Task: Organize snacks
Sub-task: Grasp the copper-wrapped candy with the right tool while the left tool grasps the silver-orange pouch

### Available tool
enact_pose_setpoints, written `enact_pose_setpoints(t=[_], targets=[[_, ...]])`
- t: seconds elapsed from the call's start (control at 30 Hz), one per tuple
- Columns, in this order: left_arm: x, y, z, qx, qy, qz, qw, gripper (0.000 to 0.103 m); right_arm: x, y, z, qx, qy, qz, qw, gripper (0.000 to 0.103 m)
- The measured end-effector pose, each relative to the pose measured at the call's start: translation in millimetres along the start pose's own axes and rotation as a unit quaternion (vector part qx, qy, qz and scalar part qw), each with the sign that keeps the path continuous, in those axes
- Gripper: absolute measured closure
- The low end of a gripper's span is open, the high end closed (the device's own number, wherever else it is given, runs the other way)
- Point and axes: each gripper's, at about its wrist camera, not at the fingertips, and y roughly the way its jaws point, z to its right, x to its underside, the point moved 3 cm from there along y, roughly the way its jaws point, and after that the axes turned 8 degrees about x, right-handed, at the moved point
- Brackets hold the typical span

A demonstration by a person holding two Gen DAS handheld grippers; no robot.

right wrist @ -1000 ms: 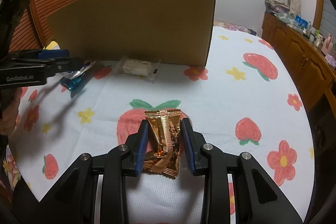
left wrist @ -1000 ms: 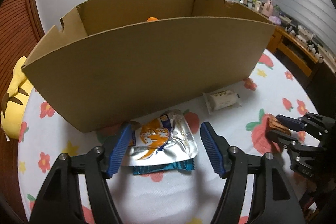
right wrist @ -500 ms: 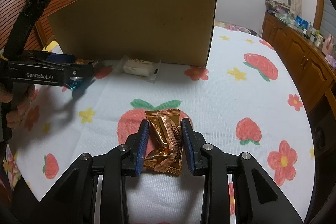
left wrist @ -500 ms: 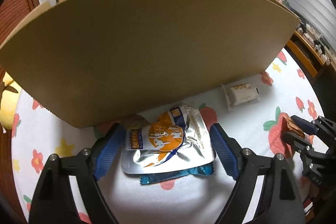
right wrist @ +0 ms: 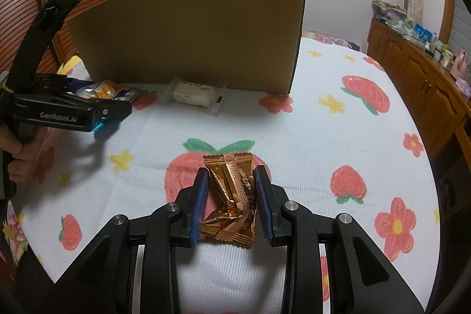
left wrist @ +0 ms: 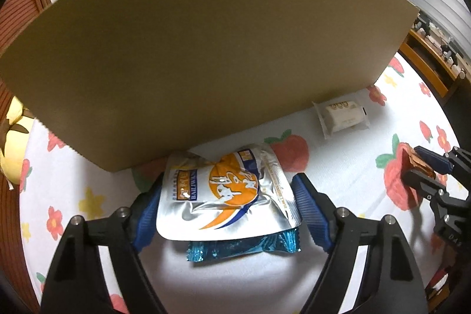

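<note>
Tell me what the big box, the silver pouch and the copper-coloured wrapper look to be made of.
Big box: matte brown cardboard; a cut edge shows at its corner.
Silver pouch: glossy metallised foil or plastic laminate, judging by its mirror glare and printed label.
Copper-coloured wrapper: thin shiny metallic film, crinkled, with a serrated sealed end.

Left gripper, angled downward, jaws wide and just narrowing slightly around a silver pouch without evident pad contact; right gripper clamped on a copper wrapper.
</note>
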Motion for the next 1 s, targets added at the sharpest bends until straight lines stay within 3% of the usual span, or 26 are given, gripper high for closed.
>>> enact_pose_setpoints(t=[0.17, 0.37, 0.7, 1.0], targets=[[1.2, -17.0, 5.1, 0.004, 0.003, 0.025, 0.9997, 0.028, -0.3, 0.7, -0.4, 0.001, -0.002, 0.000, 1.000, 0.073], [6.5, -21.3, 9.9, -0.005, 0.016, 0.028, 0.9995, 0.035, -0.2, 1.0, -0.7, 0.002, -0.003, 0.000, 1.000, 0.073], [7.9, -29.5, 15.8, -0.010, 0.029, 0.050, 0.9983, 0.035, -0.1, 0.7, -0.8, 0.001, -0.003, 0.000, 1.000, 0.073], [11.2, -48.3, 14.5, 0.003, 0.024, 0.072, 0.9971, 0.035, -1.1, -3.8, 11.1, -0.014, 0.009, -0.008, 1.000, 0.064]])
